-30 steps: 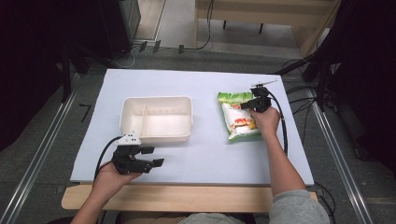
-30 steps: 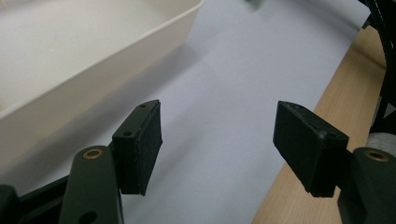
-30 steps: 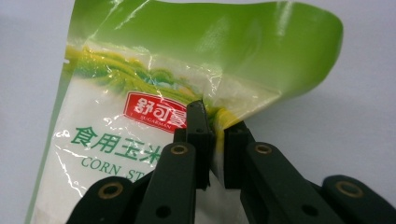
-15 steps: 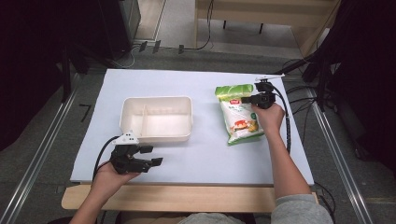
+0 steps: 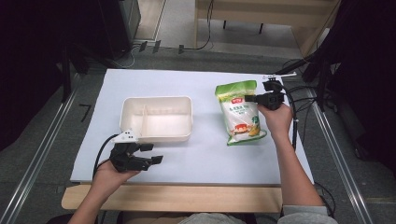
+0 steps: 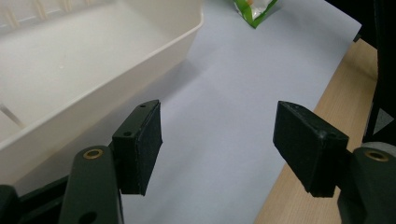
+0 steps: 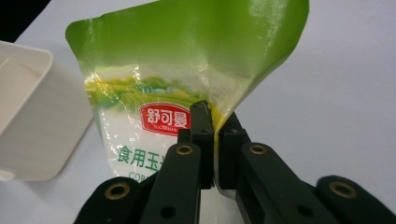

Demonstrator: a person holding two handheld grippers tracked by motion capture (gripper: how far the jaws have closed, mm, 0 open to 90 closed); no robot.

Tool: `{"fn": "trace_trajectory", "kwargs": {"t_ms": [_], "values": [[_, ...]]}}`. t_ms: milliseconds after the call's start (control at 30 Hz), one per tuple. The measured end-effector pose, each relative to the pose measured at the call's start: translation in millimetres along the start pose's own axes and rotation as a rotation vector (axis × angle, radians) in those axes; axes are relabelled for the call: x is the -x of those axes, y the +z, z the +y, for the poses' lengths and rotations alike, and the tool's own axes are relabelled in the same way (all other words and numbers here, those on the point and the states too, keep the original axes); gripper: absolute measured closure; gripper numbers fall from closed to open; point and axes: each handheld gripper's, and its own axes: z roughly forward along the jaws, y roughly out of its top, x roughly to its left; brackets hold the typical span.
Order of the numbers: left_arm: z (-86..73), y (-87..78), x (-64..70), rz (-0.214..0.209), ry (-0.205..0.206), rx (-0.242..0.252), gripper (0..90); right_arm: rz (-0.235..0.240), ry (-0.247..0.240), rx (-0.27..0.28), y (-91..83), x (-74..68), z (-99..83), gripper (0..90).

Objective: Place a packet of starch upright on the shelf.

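A green and white food bag (image 5: pixel 239 113) lies on the white sheet, right of a cream plastic tray (image 5: pixel 157 118). My right gripper (image 5: pixel 253 98) is shut on the bag's right edge near its top; in the right gripper view the bag (image 7: pixel 187 79) bends up between the closed jaws of the right gripper (image 7: pixel 215 126). My left gripper (image 5: pixel 155 153) rests low at the near left, just in front of the tray. Its pads (image 6: pixel 140 144) stand wide apart over bare sheet, with the tray wall (image 6: pixel 116 70) to their left.
The white sheet (image 5: pixel 196 158) covers a wooden table whose near edge (image 5: pixel 173 198) is bare wood. Black cables (image 5: pixel 299 98) run off the right side. Dark equipment and a wooden frame stand beyond the far edge.
The right gripper has lifted and pulled the bag's top edge slightly left and back. The left gripper has shifted a little.
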Motion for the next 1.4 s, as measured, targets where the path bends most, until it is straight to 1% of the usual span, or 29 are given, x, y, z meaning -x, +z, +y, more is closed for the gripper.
{"fn": "trace_trajectory", "kwargs": {"t_ms": [33,67,267,333,367,467,500,600,733,800,867,900,933,1000,1200,1300,1400], "values": [[0.5,0.3,-0.4,-0.002,0.0,0.001,33.3,0.005,-0.011,0.002,-3.6,-5.4,0.9,90.0],[0.9,0.9,-0.8,-0.006,0.0,0.005,33.3,0.005,-0.011,0.002,-3.6,-5.4,0.9,90.0],[4.6,3.9,-1.5,-0.014,0.006,0.002,33.3,0.027,-0.054,0.003,-14.5,-22.9,2.8,90.0],[5.6,4.6,-1.5,-0.018,0.008,0.001,33.3,0.044,-0.067,0.0,-21.1,-31.0,3.8,90.0],[6.1,5.1,-1.7,-0.022,0.009,0.003,33.3,0.044,-0.067,0.0,-21.1,-31.0,3.8,90.0],[7.4,6.2,-1.5,-0.025,0.01,0.002,33.3,0.06,-0.078,0.002,-28.3,-38.0,4.0,90.0],[7.6,7.2,-1.4,-0.029,0.01,0.007,33.3,0.062,-0.082,0.002,-30.1,-39.6,3.8,90.0],[8.3,7.0,-0.8,-0.027,0.015,0.001,33.3,0.063,-0.094,0.004,-37.1,-45.6,1.4,90.0],[8.3,6.7,-0.9,-0.032,0.012,0.007,33.3,0.082,-0.093,0.01,-44.6,-50.9,-0.8,90.0],[8.3,6.2,-1.1,-0.032,0.013,0.009,33.3,0.088,-0.106,0.018,-50.3,-57.0,-0.5,90.0],[8.4,6.0,-1.1,-0.031,0.011,0.01,33.3,0.09,-0.108,0.021,-51.8,-58.8,-0.3,90.0],[8.4,6.1,-1.2,-0.031,0.012,0.01,33.3,0.097,-0.121,0.032,-56.3,-63.7,0.5,90.0],[8.5,6.1,-1.2,-0.031,0.013,0.006,33.3,0.097,-0.121,0.032,-56.3,-63.7,0.5,90.0],[8.3,6.5,-1.1,-0.032,0.012,0.008,33.3,0.089,-0.139,0.043,-61.4,-69.9,2.1,90.0],[8.2,6.7,-1.3,-0.031,0.011,0.008,33.3,0.087,-0.152,0.065,-68.8,-74.9,4.8,90.0],[8.2,6.9,-1.2,-0.032,0.013,0.007,33.3,0.084,-0.159,0.071,-72.3,-77.4,5.9,90.0],[8.2,6.9,-1.3,-0.032,0.012,0.007,33.3,0.09,-0.165,0.071,-74.1,-80.8,6.6,90.0]]}}
